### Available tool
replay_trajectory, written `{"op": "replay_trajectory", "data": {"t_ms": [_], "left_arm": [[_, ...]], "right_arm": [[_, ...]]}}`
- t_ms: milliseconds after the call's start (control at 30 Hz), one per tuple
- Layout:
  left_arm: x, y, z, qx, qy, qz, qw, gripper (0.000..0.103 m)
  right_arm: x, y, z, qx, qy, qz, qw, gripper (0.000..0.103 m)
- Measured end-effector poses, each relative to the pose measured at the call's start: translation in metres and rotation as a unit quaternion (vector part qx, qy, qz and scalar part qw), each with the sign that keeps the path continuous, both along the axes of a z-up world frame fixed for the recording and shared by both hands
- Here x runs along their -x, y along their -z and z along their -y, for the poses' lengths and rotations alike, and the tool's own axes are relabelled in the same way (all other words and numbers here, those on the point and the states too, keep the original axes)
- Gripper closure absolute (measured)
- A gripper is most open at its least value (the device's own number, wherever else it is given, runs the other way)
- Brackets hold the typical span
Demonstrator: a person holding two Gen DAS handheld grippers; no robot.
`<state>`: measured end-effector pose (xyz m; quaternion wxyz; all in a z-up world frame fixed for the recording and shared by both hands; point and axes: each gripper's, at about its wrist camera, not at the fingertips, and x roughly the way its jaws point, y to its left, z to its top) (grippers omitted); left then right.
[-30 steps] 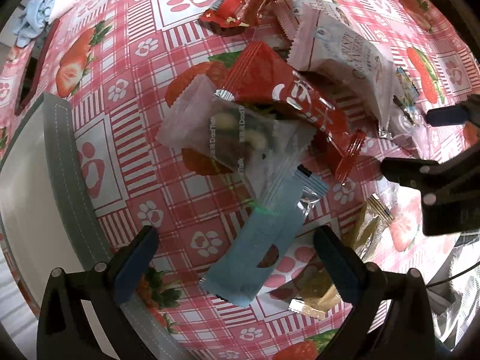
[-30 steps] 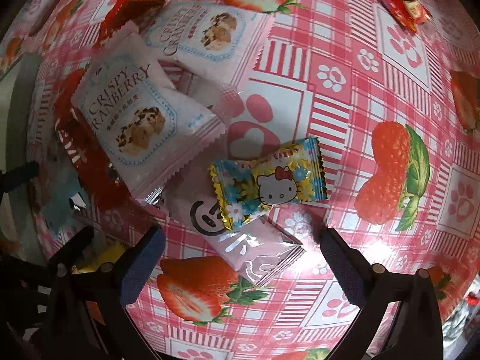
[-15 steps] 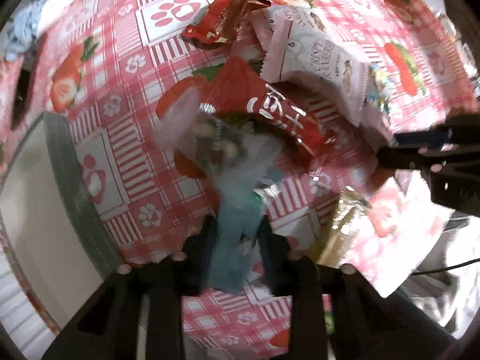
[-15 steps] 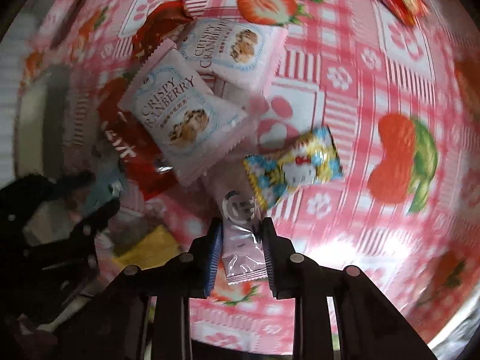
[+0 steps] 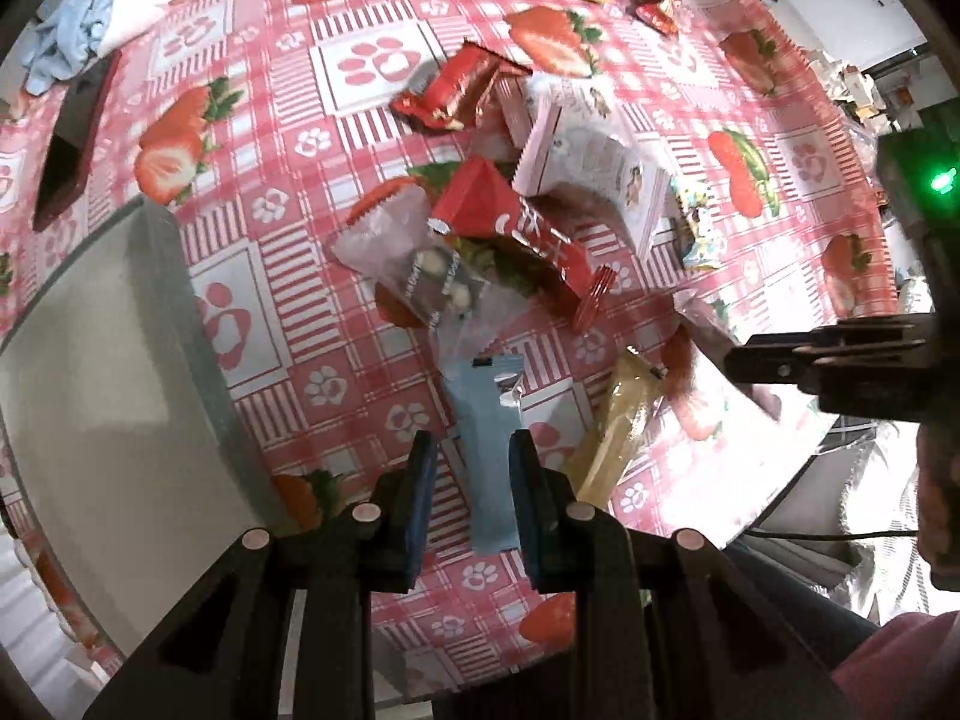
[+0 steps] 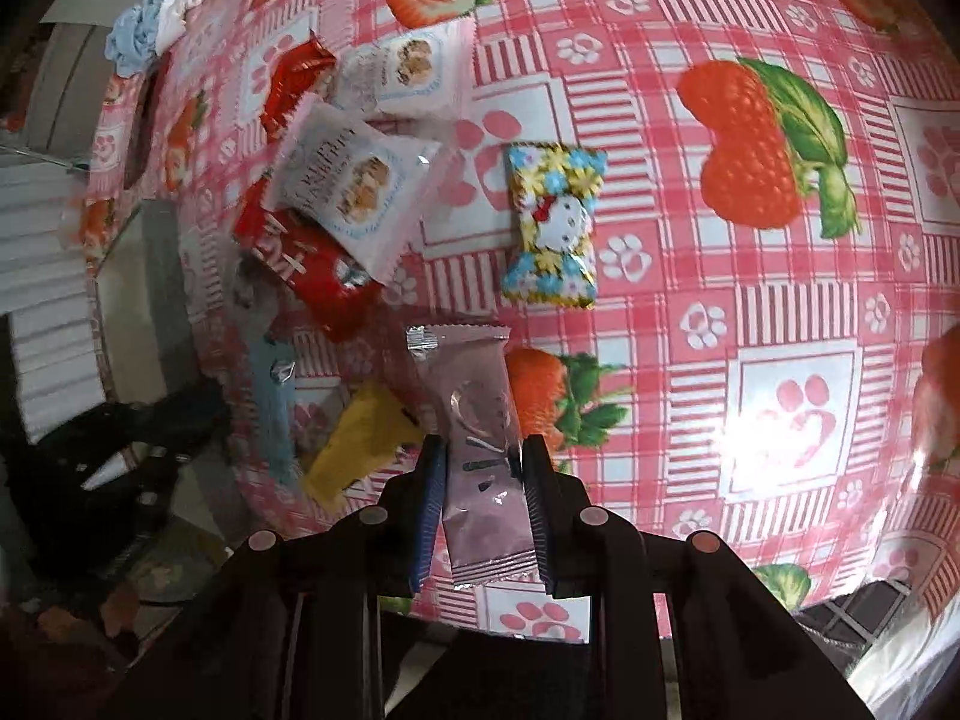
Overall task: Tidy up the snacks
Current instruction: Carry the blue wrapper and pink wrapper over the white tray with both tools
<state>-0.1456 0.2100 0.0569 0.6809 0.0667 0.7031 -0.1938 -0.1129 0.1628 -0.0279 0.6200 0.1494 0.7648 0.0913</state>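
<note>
The left gripper [image 5: 471,483] pinches a long light-blue packet [image 5: 489,450] between its fingers [image 5: 420,480]. The packet is narrow and flat, with a dark mark and a shiny crimped seal at its far end, and it hangs above the table [image 5: 360,60]. The right gripper [image 6: 485,501] pinches a pale pink packet [image 6: 480,438] in the same way. This packet is shiny, with a silver crimped seal at the far end, a faint round outline printed on it and some dark characters lower down; it too is held above the cloth.

The table carries a pink checked cloth with strawberries and paw prints. On it lies a loose pile of snacks: a red packet with white lettering [image 5: 528,240], a clear packet with dark and white pieces inside [image 5: 414,264], two white cranberry cookie packets [image 6: 354,180], and another red wrapper [image 5: 456,90] farther away. A candy wrapper with flowers and a cartoon cat [image 6: 552,222] lies apart, to the right of the pile. A yellow stick packet [image 5: 618,414] lies near the blue one, just to its right. A grey tray [image 5: 162,276] stands at the left edge.
</note>
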Motion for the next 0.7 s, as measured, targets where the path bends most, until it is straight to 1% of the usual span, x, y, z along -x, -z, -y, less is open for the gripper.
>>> {"op": "replay_trajectory", "data": {"t_ms": [67, 167, 233, 267, 300, 367, 433, 467, 500, 533, 567, 600, 700], "left_arm": [[0.000, -0.004, -0.007, 0.000, 0.000, 0.006, 1.0000, 0.076], [0.006, -0.014, -0.010, 0.000, -0.003, 0.012, 0.9999, 0.076], [0.008, -0.019, -0.016, 0.001, -0.005, 0.014, 0.9999, 0.076], [0.009, -0.023, -0.022, 0.000, -0.006, 0.016, 0.9999, 0.076], [0.009, -0.024, -0.025, 0.000, -0.008, 0.016, 0.9998, 0.076], [0.010, -0.025, -0.029, 0.001, -0.016, 0.012, 0.9998, 0.076], [0.010, -0.022, -0.027, -0.001, -0.018, 0.009, 0.9998, 0.076], [0.010, -0.021, -0.024, -0.006, -0.016, 0.010, 0.9998, 0.076], [0.011, -0.018, -0.021, -0.010, -0.016, 0.012, 0.9997, 0.075], [0.010, -0.014, -0.017, -0.014, -0.019, 0.008, 0.9997, 0.075], [0.010, -0.007, -0.013, -0.012, -0.020, -0.006, 0.9997, 0.071], [0.009, -0.001, -0.010, -0.010, -0.020, -0.015, 0.9996, 0.064], [0.009, 0.016, 0.001, -0.021, -0.021, -0.024, 0.9993, 0.052]], "right_arm": [[0.005, 0.008, -0.002, 0.036, -0.017, -0.003, 0.999, 0.075], [0.008, 0.018, -0.006, 0.066, -0.051, -0.008, 0.996, 0.074], [0.010, 0.021, -0.011, 0.084, -0.071, -0.007, 0.994, 0.062], [0.012, 0.025, -0.012, 0.095, -0.078, -0.006, 0.992, 0.044], [0.012, 0.029, -0.013, 0.103, -0.083, -0.005, 0.991, 0.041], [0.016, 0.029, -0.017, 0.120, -0.095, 0.000, 0.988, 0.041], [0.019, 0.029, -0.025, 0.133, -0.109, 0.006, 0.985, 0.042], [0.022, 0.027, -0.026, 0.141, -0.117, 0.009, 0.983, 0.045], [0.024, 0.025, -0.026, 0.141, -0.120, 0.013, 0.983, 0.063], [0.026, 0.022, -0.026, 0.139, -0.120, 0.017, 0.983, 0.077], [0.025, 0.020, -0.024, 0.134, -0.115, 0.015, 0.984, 0.077], [0.026, 0.020, -0.023, 0.127, -0.109, 0.013, 0.986, 0.077], [0.025, 0.012, -0.007, 0.104, -0.085, 0.009, 0.991, 0.077]]}}
